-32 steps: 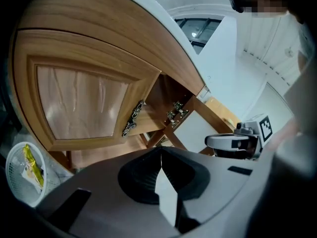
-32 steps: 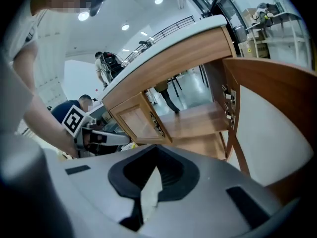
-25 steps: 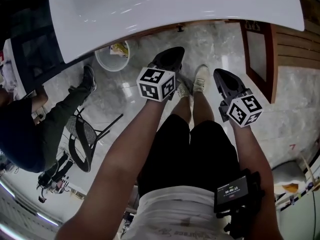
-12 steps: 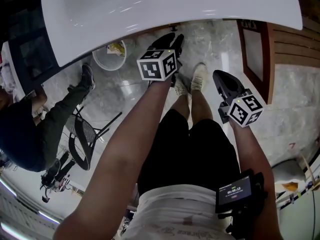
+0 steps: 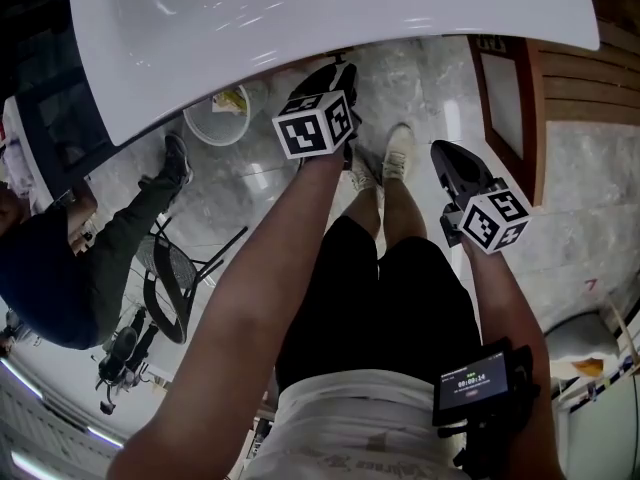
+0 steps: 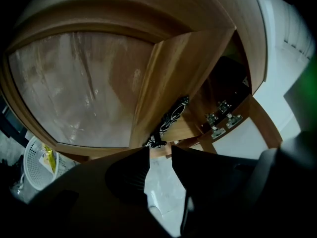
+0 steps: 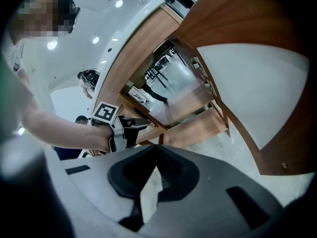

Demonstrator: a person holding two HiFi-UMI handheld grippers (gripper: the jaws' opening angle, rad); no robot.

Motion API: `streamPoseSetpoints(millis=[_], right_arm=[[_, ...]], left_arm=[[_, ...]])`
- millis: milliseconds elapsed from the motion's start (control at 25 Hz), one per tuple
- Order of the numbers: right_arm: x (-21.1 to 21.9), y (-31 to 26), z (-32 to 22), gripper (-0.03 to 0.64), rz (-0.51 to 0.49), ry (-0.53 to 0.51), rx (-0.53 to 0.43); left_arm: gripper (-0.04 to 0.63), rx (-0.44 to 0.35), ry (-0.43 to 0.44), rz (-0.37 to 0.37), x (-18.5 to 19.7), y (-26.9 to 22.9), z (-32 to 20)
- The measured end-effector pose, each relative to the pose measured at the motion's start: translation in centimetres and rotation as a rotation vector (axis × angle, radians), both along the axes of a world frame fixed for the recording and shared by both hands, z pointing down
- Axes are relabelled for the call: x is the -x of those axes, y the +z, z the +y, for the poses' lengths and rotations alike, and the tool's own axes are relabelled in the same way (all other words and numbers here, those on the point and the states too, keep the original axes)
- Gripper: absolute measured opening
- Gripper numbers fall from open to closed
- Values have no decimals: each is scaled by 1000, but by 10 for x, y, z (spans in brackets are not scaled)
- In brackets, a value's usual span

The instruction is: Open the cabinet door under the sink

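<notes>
The white sink (image 5: 330,18) overhangs everything. The wooden cabinet (image 7: 133,58) beneath it has 2 frosted-panel doors. The right-hand door (image 5: 505,98), well to the right of the handle, already stands swung wide. Its hinges (image 6: 220,120) show just right of the handle against the dark interior. The left-hand door (image 6: 74,83) carries the ornate metal handle (image 6: 168,122) on its inner stile. It looks shut or nearly so, though I cannot tell whether it sits fully home.

Compared with 1 second ago, the left claw (image 6: 160,150) has gone forward and down under the sink's rim, closing on the handle. Its jaws were pinched together then and have just been opening. They now stand wide apart with nothing between them. The handle's lower end sits just beyond the gap, and neither pad touches it.

The right claw (image 7: 156,147) has hardly shifted. It hangs well to the right of the handle with its tips together and holds nothing, aimed toward the cabinet's open side.

My reading is that the reach for the handle is almost finished and the pull has not started. The likely next step is to slide the spread jaws up around the handle's lower part and close on it before drawing the door outward. The handle is thin and scrolled, so a shallow bite could slip off once the pull begins.
</notes>
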State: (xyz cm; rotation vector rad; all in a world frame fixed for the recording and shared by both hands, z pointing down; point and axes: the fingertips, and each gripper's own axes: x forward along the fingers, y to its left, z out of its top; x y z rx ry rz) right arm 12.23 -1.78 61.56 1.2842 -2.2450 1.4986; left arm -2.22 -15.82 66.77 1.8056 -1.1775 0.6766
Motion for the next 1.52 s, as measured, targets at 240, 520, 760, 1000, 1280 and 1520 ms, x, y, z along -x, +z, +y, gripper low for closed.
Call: streamPoseSetpoints(millis=[240, 520, 760, 1000, 1280, 1520], right_arm=[[-5, 3, 4, 13, 5, 7, 6], [-11, 4, 4, 14, 1, 36, 9], [-13, 4, 2, 14, 1, 39, 6], [-10, 5, 14, 14, -2, 27, 30], [-3, 11, 5, 13, -4, 2, 15], [-3, 9, 8, 14, -6, -7, 19]], left_arm=[[147, -17, -47, 28, -4, -5, -18], [105, 2, -165, 22, 6, -1, -18], [97, -10, -216, 19, 12, -1, -17], [92, -32, -163, -9, 11, 0, -9], [89, -69, -53, -9, 13, -7, -5], [89, -51, -6, 50, 17, -7, 31]])
